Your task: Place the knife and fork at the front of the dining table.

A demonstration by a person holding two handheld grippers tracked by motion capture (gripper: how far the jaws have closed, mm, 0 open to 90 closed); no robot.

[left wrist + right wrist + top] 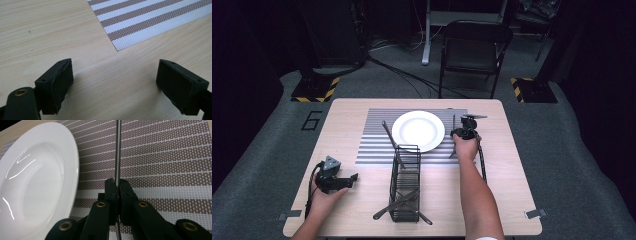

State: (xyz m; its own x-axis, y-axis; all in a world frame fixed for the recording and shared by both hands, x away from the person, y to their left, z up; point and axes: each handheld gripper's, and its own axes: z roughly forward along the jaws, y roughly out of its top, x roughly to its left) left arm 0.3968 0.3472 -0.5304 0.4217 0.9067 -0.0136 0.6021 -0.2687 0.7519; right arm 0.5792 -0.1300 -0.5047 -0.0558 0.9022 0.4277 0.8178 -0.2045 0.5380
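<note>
1. Your right claw is clenched on a thin, straight metal utensil, just right of the white plate, above the striped placemat towards the tabletop's far edge.
2. Your left claw is released over bare wood near the left edge.

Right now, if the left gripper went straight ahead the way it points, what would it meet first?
Bare wooden table first, it seems: the left gripper, open and empty, angles down at the wood. Just beyond lies the corner of the striped placemat. Depth is hard to judge.
</note>
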